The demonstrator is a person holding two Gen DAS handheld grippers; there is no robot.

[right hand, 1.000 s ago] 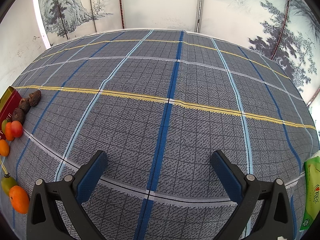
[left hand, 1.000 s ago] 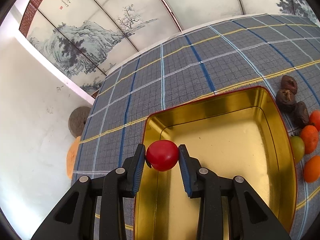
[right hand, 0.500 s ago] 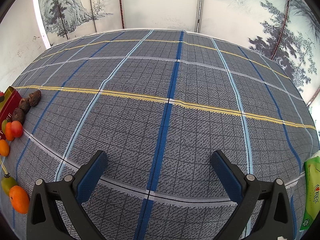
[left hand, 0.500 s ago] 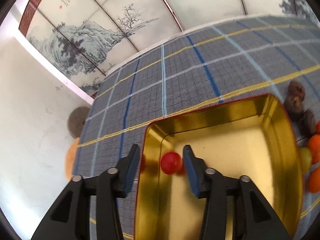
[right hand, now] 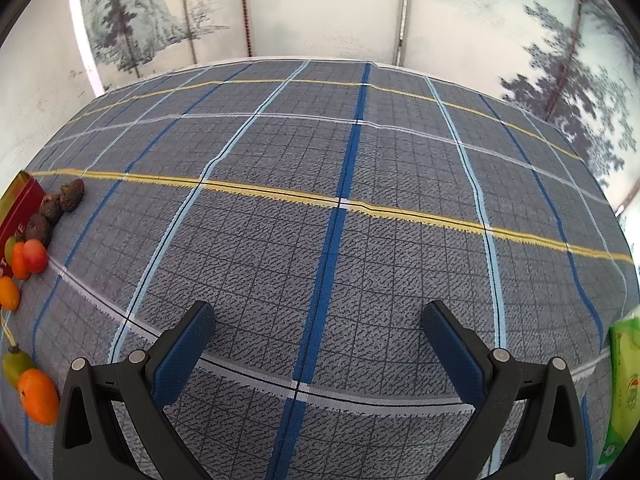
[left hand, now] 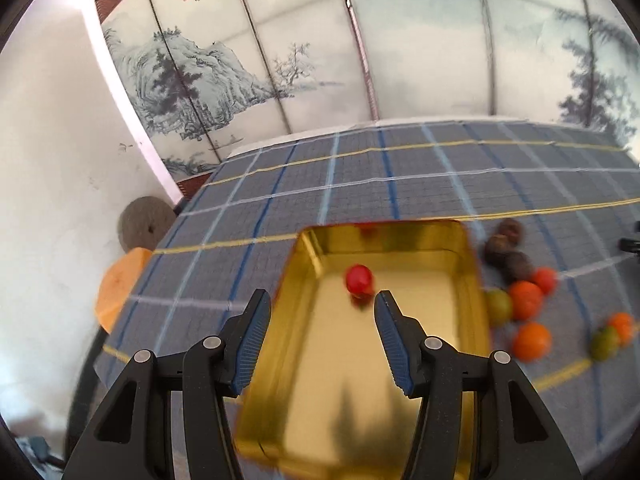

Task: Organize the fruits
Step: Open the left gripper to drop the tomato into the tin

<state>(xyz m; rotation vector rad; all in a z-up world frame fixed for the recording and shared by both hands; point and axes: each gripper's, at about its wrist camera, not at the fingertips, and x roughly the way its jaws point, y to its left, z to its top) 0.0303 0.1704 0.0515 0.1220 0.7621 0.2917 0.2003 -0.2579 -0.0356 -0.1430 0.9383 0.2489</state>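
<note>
A small red fruit lies loose on the floor of the gold tin tray, near its far end. My left gripper hangs above the tray's near half, its jaws opening and nothing between them. Just right of the tray lie orange fruits, a green one, a red one and dark brown fruits. The right wrist view shows the same fruits at its far left: brown ones, a red one, an orange one. My right gripper stands open over bare cloth.
A grey checked cloth with blue, white and yellow stripes covers the table. A green packet lies at the right edge of the right wrist view. Past the table's left edge are a round grey disc and an orange seat. Painted screens stand behind.
My left gripper opened and let go of the red fruit, which now lies in the tray. The gripper then pulled back, rose and rolled. The right gripper stayed still.
</note>
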